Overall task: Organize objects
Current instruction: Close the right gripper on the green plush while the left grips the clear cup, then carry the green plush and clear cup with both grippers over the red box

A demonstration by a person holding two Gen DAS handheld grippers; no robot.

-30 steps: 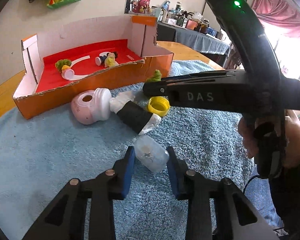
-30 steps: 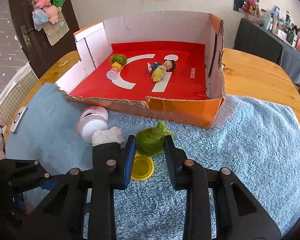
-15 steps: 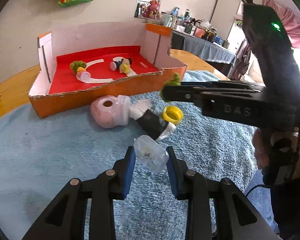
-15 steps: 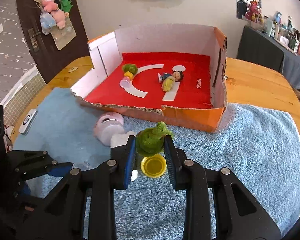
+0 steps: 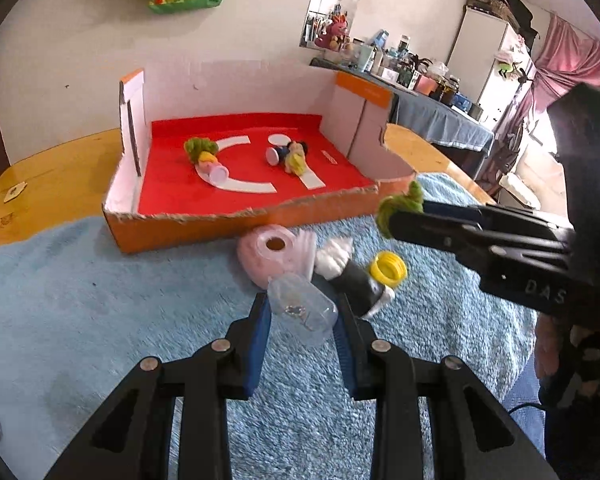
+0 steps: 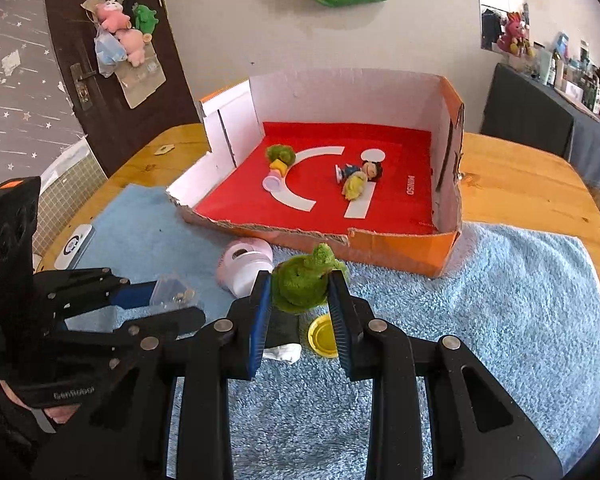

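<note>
Lived-in home, fridge, cluttered counter, pink curtain, plush toys on door

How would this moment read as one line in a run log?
left gripper: holds clear cup | right gripper: holds green toy | box: ahead

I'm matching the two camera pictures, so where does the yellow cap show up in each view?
Left wrist: yellow cap on the blue towel, right of centre.
Right wrist: yellow cap low centre, beside the right gripper.
Shared landmark: cardboard box behind it.
</note>
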